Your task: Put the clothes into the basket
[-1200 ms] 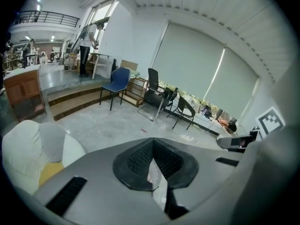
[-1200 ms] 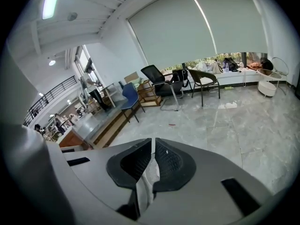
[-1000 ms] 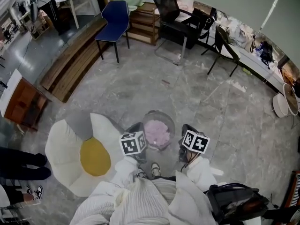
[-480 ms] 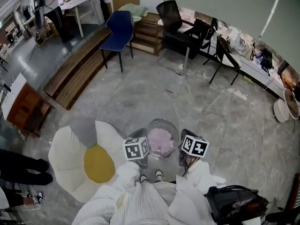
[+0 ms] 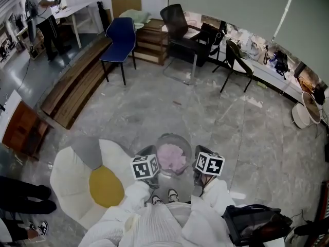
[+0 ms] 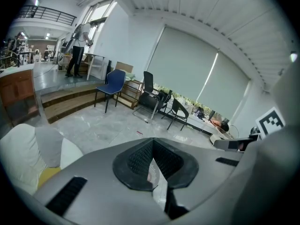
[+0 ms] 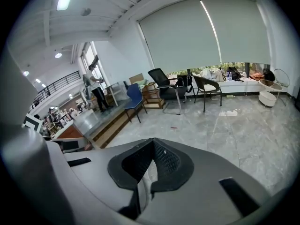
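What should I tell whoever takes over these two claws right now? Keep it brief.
Left claw: shut, nothing visibly gripped, left of the basket.
Right claw: shut, likewise, on its right.
Pink clothes lie in the basket, which stands on the floor.
Done: those clothes are in.
To do: no other clothes in view; look around before stopping.

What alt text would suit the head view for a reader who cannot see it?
Looking down, a person holds the left gripper and right gripper on either side of a round basket of pink clothes over a grey floor. A white flower-shaped cushion with a yellow centre lies to its left; chairs stand beyond.
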A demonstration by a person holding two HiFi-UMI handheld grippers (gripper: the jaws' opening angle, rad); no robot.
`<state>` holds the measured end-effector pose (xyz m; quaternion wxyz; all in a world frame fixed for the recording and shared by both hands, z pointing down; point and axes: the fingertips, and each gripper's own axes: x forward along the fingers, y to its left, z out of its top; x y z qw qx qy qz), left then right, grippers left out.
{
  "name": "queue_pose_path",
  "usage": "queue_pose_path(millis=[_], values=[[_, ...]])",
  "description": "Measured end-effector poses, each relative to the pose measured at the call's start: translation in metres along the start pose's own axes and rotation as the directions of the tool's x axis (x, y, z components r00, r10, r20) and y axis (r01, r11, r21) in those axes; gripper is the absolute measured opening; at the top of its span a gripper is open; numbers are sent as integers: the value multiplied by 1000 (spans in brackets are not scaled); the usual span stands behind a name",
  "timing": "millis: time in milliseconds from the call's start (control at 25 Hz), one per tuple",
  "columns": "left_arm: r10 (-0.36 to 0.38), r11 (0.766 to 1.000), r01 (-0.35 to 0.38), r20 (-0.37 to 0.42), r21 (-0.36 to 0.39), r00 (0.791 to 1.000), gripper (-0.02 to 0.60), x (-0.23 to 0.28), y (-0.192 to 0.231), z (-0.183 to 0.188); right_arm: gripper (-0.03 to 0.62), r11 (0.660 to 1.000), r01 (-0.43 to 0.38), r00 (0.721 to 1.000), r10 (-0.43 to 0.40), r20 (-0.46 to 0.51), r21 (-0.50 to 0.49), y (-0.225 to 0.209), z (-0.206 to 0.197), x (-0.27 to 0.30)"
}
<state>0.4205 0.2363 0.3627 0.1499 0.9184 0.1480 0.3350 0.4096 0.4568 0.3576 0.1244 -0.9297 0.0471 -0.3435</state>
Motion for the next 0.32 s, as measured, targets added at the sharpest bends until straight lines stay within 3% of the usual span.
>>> queue_pose_path(millis=[320], values=[[-20,1000,20,-13,17,1000,3,4,-7,4,23,1000,6,1000,-6,-3,14,-2,0,-3]])
